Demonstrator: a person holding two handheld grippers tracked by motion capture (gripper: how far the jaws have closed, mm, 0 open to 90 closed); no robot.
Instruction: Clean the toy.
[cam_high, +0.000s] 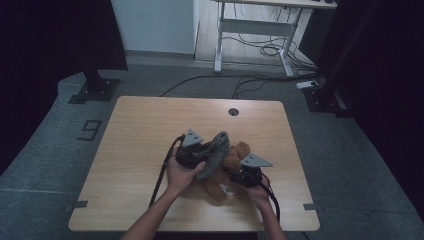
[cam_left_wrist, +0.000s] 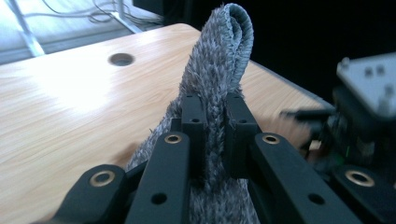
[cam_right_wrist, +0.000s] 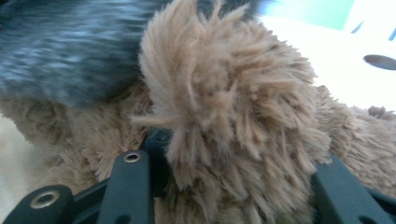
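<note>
A brown teddy bear (cam_high: 231, 167) lies on the wooden table (cam_high: 140, 130), right of centre. A grey fuzzy cloth (cam_high: 214, 151) rises over the bear's left side. My left gripper (cam_high: 194, 150) is shut on that cloth; in the left gripper view the grey fuzzy cloth (cam_left_wrist: 224, 60) stands up as a folded loop out of the left gripper (cam_left_wrist: 215, 116). My right gripper (cam_high: 246, 172) sits at the bear's right side. In the right gripper view a thick tuft of the teddy bear (cam_right_wrist: 233, 107) bulges between the jaws of the right gripper (cam_right_wrist: 233, 186), whose tips are buried in fur.
A round cable hole (cam_high: 233, 111) sits near the table's far edge. A white desk frame (cam_high: 255, 30) and floor cables (cam_high: 260, 80) lie beyond the table. Black stands (cam_high: 95, 85) flank the far corners. Both of the person's forearms come in over the near edge.
</note>
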